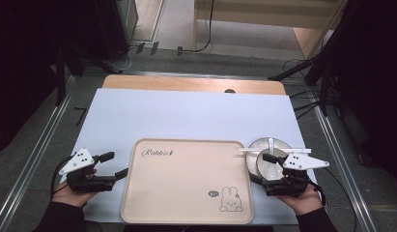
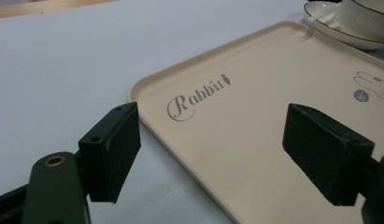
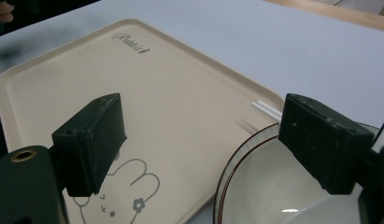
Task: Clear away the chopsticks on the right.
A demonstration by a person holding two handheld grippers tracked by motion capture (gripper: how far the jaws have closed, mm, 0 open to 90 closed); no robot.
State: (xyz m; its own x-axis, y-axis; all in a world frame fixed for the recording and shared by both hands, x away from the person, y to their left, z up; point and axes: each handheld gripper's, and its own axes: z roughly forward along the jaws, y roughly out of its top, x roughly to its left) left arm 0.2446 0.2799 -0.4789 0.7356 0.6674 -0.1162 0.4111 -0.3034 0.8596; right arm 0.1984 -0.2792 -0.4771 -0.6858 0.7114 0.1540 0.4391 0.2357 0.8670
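- Our right gripper [image 1: 260, 167], jaws apart, hovers over the plate [image 1: 263, 162] beside the tray [image 1: 186, 181]; we risk tipping the chopsticks [image 1: 273, 151] off.
- Our left gripper [image 1: 116, 165], also spread, holds nothing, just left of the tray.

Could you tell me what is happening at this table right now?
A person holds a gripper in each hand beside a beige tray. The left gripper sits at the tray's left edge, jaws open, holding nothing. The right gripper is open too, at a white plate just right of the tray. A bowl, a spoon and white chopsticks rest on the plate.
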